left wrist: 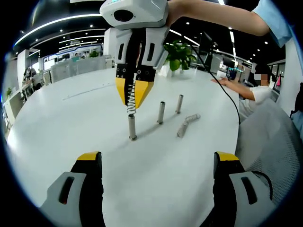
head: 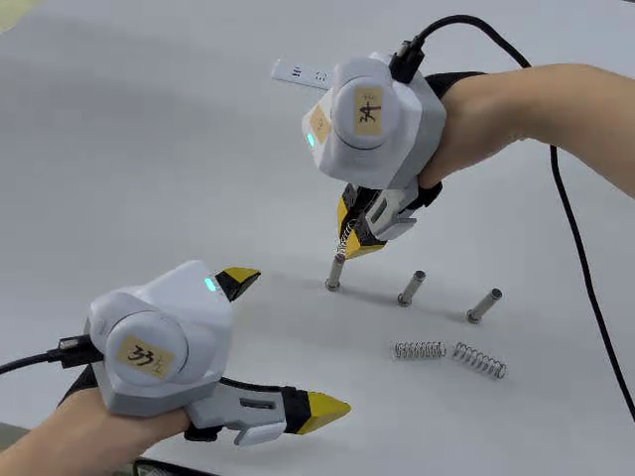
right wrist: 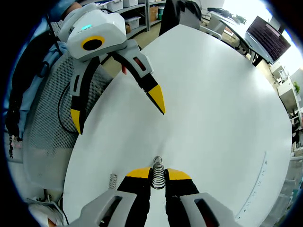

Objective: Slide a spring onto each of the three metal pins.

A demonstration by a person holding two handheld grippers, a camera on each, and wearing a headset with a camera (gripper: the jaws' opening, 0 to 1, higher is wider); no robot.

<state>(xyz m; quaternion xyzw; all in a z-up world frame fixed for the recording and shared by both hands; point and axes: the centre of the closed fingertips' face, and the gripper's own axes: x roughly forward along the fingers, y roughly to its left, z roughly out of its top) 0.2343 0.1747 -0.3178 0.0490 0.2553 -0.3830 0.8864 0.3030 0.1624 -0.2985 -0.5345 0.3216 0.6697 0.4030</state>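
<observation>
Right tool [head: 355,241] clamps first spring [left wrist: 132,107] atop one pin [head: 335,273], none seated yet; left tool [head: 293,342] wide open, empty; two springs [head: 420,349] lie on worktop [head: 149,149].

In your right gripper view the held spring [right wrist: 157,176] hides nearly all of the first pin [right wrist: 157,160], just its tip pokes out at 12 o'clock. The loose springs [left wrist: 187,125] at 3 o'clock of that pin in your left gripper view are too blurry to tell apart.

Open table [head: 149,129], three pins [head: 412,288], loose springs [head: 420,349]
</observation>
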